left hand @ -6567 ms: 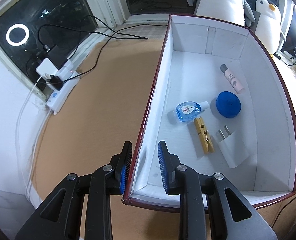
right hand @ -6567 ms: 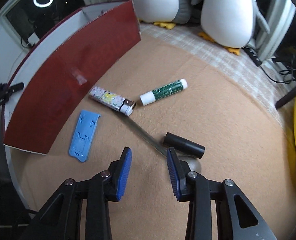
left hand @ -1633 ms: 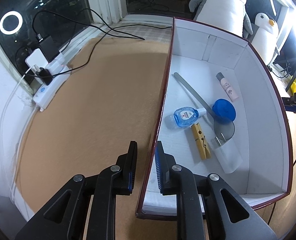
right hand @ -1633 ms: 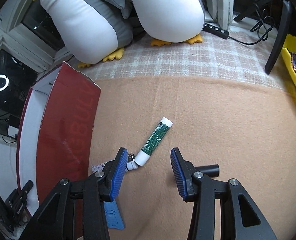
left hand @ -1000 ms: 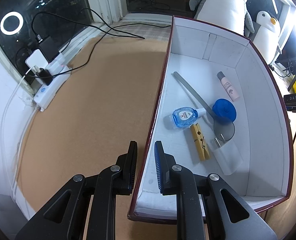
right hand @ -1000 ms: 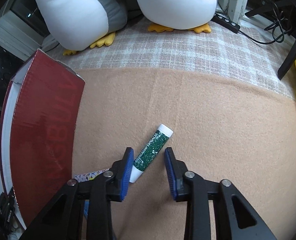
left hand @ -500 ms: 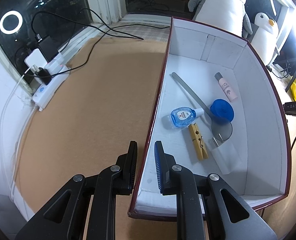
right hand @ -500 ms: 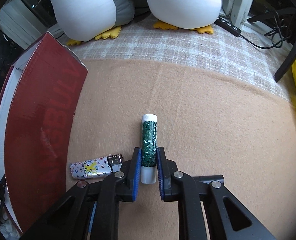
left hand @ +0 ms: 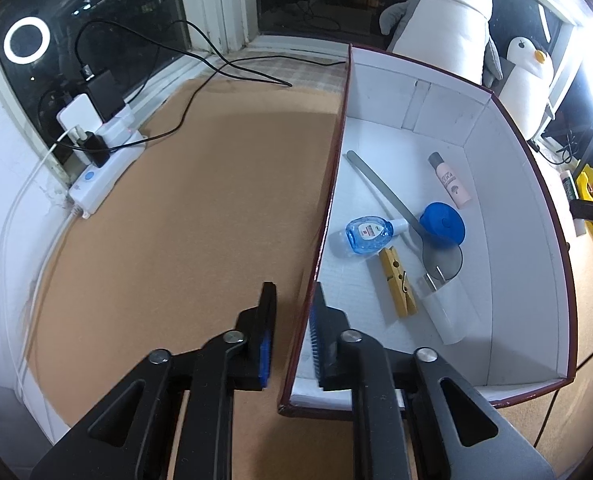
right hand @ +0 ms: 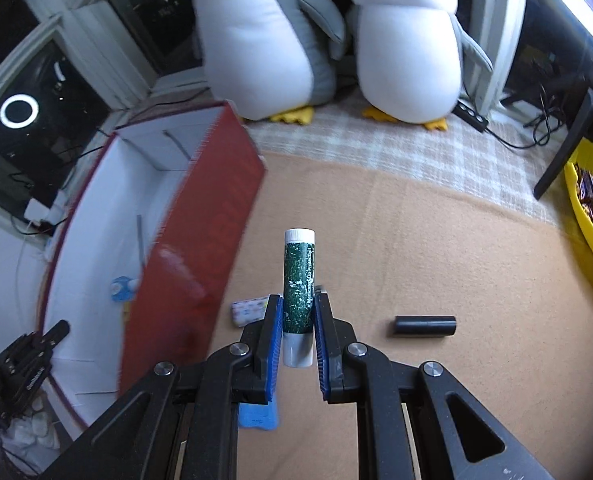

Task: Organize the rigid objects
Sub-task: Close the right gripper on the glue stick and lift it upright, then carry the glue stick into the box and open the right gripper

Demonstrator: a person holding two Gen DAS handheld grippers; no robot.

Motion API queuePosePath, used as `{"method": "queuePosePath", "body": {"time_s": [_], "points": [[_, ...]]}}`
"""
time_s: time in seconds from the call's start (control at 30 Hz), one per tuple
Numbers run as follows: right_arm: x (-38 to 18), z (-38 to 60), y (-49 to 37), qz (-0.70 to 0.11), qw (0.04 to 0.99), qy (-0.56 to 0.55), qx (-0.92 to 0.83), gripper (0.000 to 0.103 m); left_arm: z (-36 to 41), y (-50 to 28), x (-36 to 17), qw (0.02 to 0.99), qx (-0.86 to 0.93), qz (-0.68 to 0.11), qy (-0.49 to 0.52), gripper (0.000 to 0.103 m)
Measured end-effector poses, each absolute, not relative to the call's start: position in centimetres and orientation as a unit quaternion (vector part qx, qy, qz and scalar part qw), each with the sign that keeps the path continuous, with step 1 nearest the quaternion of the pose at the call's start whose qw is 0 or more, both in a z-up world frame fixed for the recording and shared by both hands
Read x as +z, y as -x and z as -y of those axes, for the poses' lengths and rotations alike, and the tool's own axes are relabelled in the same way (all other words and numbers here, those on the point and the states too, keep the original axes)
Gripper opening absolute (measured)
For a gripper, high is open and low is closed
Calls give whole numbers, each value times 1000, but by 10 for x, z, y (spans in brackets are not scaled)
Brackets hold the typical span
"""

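Box (left hand: 552, 264) open at the top; its tall red wall (right hand: 200, 248) stands between the table (right hand: 436, 248) on the right and the white interior. Near end of the box floor is bare; mid-floor crowded by blue bottle (left hand: 366, 235), clothespin (left hand: 396, 282), spoon (left hand: 400, 210), blue lid (left hand: 442, 224), white charger (left hand: 442, 312), pink tube (left hand: 450, 180). Left of the box, broad open table up to the power strip (left hand: 104, 168) and cables (left hand: 200, 80). On the right, black cylinder (right hand: 423, 326) and lighter (right hand: 250, 309) lie low; plush penguins (right hand: 404, 52) block the far edge, yellow basket (right hand: 580, 216) the right.

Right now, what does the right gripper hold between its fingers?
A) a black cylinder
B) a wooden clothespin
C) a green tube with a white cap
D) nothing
C: the right gripper is shut on the green tube, while the black cylinder lies on the tan cloth.
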State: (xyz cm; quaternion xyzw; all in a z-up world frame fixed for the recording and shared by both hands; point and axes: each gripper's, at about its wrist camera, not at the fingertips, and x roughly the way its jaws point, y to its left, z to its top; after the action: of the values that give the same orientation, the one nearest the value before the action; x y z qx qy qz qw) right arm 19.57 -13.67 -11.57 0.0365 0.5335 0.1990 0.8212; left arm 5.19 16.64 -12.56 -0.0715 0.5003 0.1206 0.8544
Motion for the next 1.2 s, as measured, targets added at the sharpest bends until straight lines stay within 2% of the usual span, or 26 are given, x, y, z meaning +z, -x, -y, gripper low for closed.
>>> {"method": "queuePosePath", "body": {"time_s": [0.5, 1.2], "points": [[-61, 59, -132, -497, 814, 1, 299, 14, -167, -49, -125, 862, 107, -489, 77, 6], [-95, -28, -87, -521, 766, 102, 363, 14, -169, -46, -124, 867, 95, -481, 84, 6]]}}
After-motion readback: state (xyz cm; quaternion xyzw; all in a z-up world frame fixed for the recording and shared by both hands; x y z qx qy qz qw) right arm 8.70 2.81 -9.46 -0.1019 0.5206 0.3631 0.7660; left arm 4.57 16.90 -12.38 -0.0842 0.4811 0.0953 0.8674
